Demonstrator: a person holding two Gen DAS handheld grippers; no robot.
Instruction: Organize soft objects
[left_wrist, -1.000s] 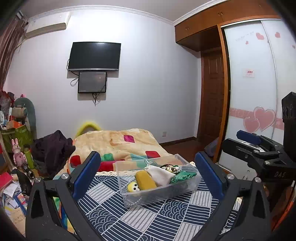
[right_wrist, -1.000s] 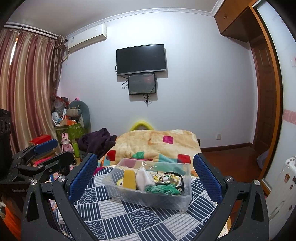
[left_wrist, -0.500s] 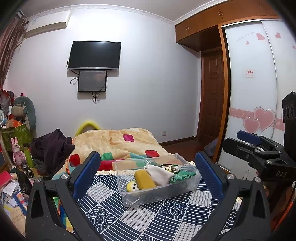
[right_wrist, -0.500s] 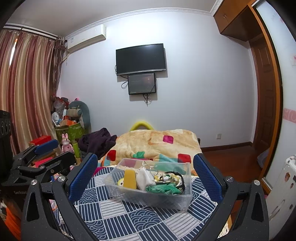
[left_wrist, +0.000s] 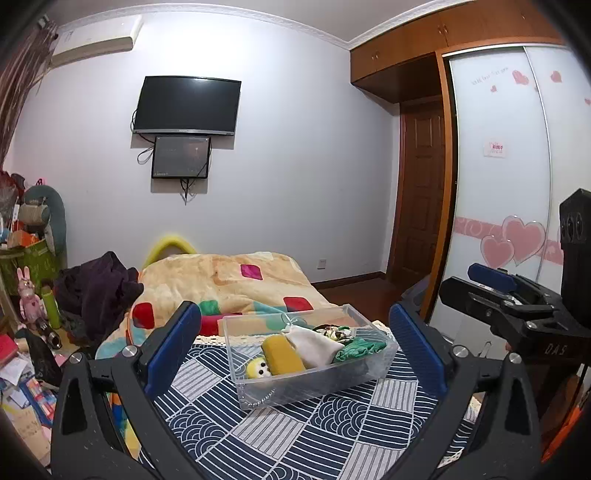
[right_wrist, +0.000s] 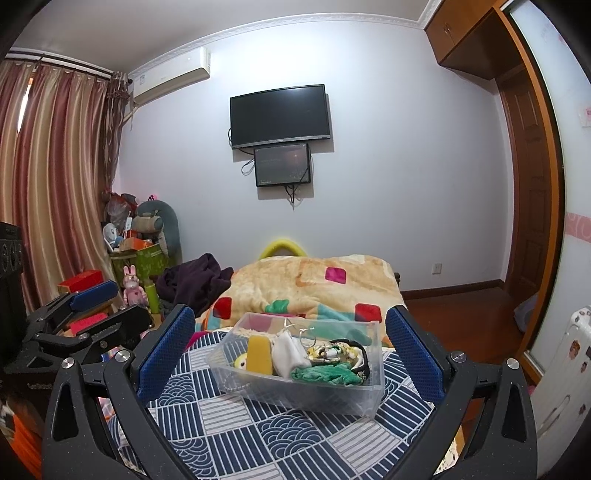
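Observation:
A clear plastic bin (left_wrist: 314, 384) (right_wrist: 306, 387) stands on a blue patterned cloth (left_wrist: 295, 435) (right_wrist: 258, 432). In it lie a yellow soft toy with eyes (left_wrist: 280, 356) (right_wrist: 258, 354), a white cloth (left_wrist: 314, 343) (right_wrist: 288, 352), a green cloth (left_wrist: 360, 349) (right_wrist: 325, 374) and a dark patterned item (right_wrist: 341, 349). My left gripper (left_wrist: 295, 350) is open and empty, held back from the bin. My right gripper (right_wrist: 291, 354) is open and empty, also short of the bin. Each gripper shows in the other's view, the right one (left_wrist: 513, 299) and the left one (right_wrist: 85, 314).
Behind the cloth lies an orange blanket with coloured squares (left_wrist: 229, 280) (right_wrist: 314, 284) and a dark purple garment (left_wrist: 99, 288) (right_wrist: 195, 280). Clutter with a pink rabbit toy (left_wrist: 27, 295) fills the left floor. A door (left_wrist: 421, 192) and wardrobe (left_wrist: 498, 166) stand on the right.
Both grippers stay open and nearly still. The left view has shifted very slightly; the bin and its contents have not moved.

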